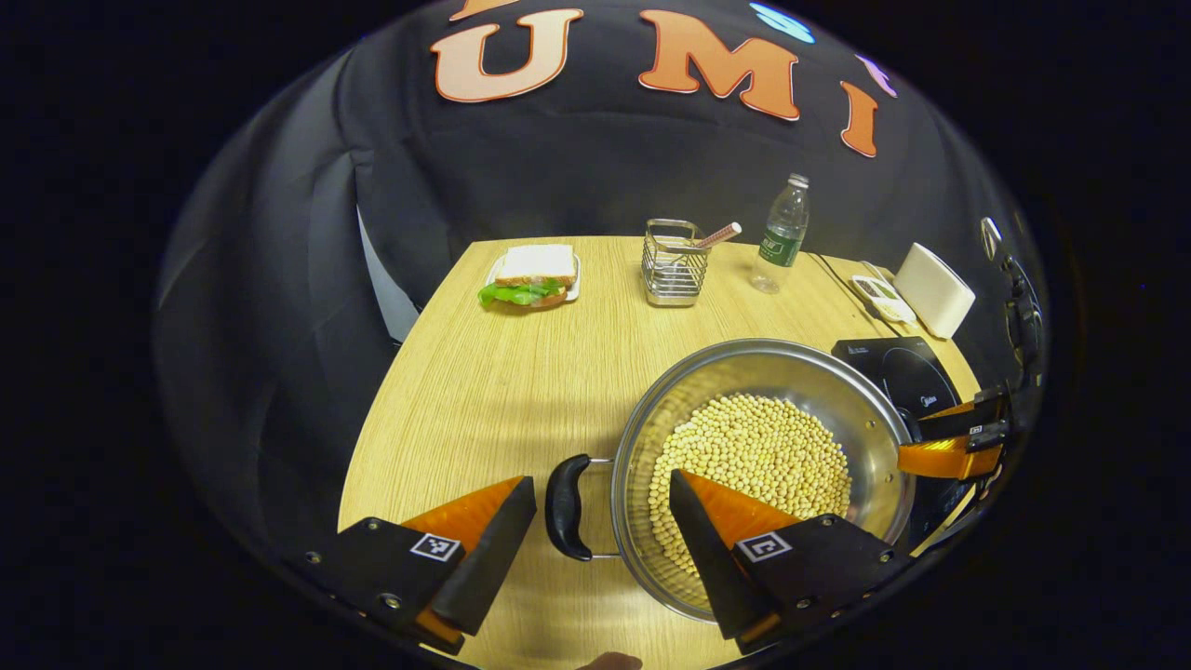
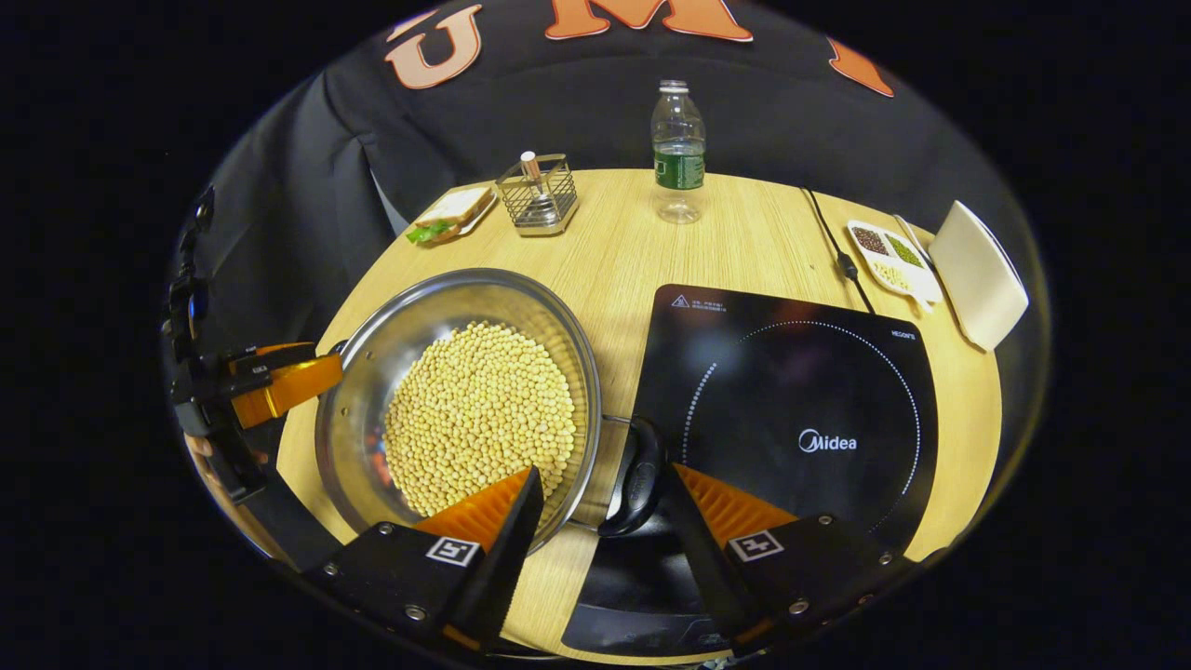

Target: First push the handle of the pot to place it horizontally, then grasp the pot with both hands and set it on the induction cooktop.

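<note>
In the left gripper view, a sandwich (image 1: 532, 276) with green lettuce sits on a small plate at the upper left of the wooden tabletop (image 1: 484, 391). Right of it stands a wire basket (image 1: 672, 265) holding a stick-like utensil, then a clear water bottle (image 1: 783, 233) with a green label too small to read. At lower centre the left gripper (image 1: 603, 521) has its fingers spread apart, one on each side of the pot's black handle (image 1: 566, 507) without pressing it; one finger reaches over the rim of the steel pot (image 1: 865, 409), which is filled with pale beans (image 1: 758, 456). At the far right edge the other gripper shows by the pot's opposite rim.

In the right gripper view, the pot sits in the left half of the frame, on the tabletop, beside the black induction cooktop (image 2: 791, 391), which carries the word "Midea" in white. The right gripper (image 2: 600, 516) is likewise spread wide, its fingers flanking the pot's other handle (image 2: 637, 479), which overhangs the cooktop's edge. At the upper right lie a divided dish of grains (image 2: 889, 253) and a white box (image 2: 977, 274).
</note>
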The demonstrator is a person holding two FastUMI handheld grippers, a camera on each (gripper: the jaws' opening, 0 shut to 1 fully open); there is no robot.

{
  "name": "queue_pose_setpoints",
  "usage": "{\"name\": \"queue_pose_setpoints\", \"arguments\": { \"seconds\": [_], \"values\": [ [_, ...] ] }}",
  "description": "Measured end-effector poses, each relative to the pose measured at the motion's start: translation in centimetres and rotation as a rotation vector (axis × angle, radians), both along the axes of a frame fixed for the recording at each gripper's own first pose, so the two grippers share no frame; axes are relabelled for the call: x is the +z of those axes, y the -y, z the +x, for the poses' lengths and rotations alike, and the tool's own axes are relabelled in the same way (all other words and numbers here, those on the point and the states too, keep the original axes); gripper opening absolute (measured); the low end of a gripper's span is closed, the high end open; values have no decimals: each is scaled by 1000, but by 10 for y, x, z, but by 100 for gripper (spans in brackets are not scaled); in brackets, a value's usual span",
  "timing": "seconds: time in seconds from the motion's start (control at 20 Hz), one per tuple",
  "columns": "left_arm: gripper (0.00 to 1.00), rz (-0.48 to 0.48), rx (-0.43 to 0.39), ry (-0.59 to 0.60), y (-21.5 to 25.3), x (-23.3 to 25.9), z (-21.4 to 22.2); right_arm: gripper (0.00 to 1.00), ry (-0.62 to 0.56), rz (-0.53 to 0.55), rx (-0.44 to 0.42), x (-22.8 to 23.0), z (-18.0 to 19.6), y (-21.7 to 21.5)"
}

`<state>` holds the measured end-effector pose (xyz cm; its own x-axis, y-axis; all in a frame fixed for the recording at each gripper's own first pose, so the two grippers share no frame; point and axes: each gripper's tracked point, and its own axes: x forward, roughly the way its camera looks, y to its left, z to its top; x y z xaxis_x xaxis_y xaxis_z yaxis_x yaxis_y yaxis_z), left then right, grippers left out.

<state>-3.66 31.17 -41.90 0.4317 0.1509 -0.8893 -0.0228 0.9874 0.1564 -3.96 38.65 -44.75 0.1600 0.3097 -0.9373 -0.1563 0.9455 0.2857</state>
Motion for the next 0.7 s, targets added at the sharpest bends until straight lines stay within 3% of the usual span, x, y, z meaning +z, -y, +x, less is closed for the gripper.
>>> {"name": "queue_pose_setpoints", "arguments": {
  "seconds": [0.3, 0.7],
  "values": [
    [93, 67, 33, 5, -8, -1, -3, 76, 27, 38, 21, -11, 16, -18],
    [92, 75, 88, -21, -17, -9, -10, 74, 26, -16, 57, -38, 20, -27]
  ]
}}
